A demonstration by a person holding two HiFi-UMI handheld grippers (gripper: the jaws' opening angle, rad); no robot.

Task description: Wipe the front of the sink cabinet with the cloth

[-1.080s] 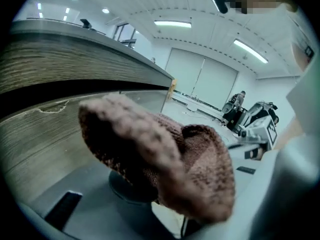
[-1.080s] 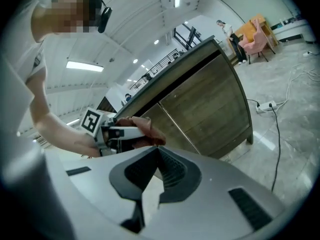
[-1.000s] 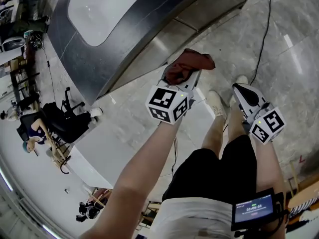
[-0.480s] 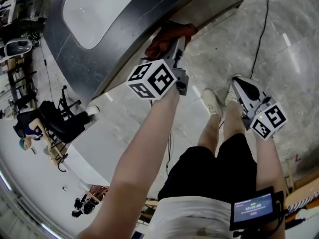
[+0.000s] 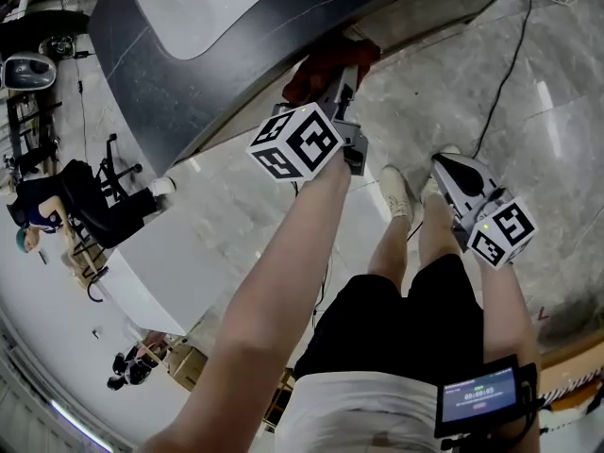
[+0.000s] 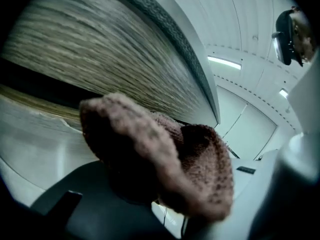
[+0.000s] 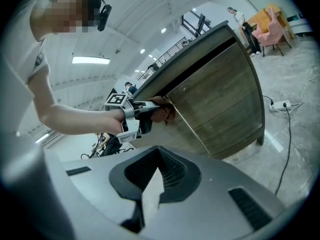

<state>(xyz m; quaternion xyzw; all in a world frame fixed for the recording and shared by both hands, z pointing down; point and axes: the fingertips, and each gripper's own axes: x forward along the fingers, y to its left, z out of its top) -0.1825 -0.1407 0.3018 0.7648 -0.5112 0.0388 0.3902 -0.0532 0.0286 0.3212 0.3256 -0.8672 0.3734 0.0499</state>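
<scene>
Cloth [image 5: 326, 64], a reddish-brown knitted bundle, was clamped in the jaws of the left gripper [image 5: 338, 92]. It bulged out past the tips, so in the left gripper view it covered most of the space ahead of them. It lay high on the front of the sink cabinet [image 7: 220, 99], just under the overhanging dark countertop [image 5: 236, 55]. In the right gripper view it appeared to touch the wood grain at the near vertical edge of the panel, beside the dark recess below the top.

From there the panel ran on as a long curved face. Its long axis stretched away from the cloth toward the far end, and most of its height lay below the cloth. The left gripper pointed straight into the wood rather than along it. Any wiping stroke would therefore probably have to travel sideways along that face and downward, with the cloth kept pressed flat.

The left arm reached forward from the person, and this was by far the nearer gripper. The right gripper [image 5: 453, 173] hung low beside the person's right leg, well apart from the cabinet. Its jaws were together with nothing between them, and it took no part in the wipe.
</scene>
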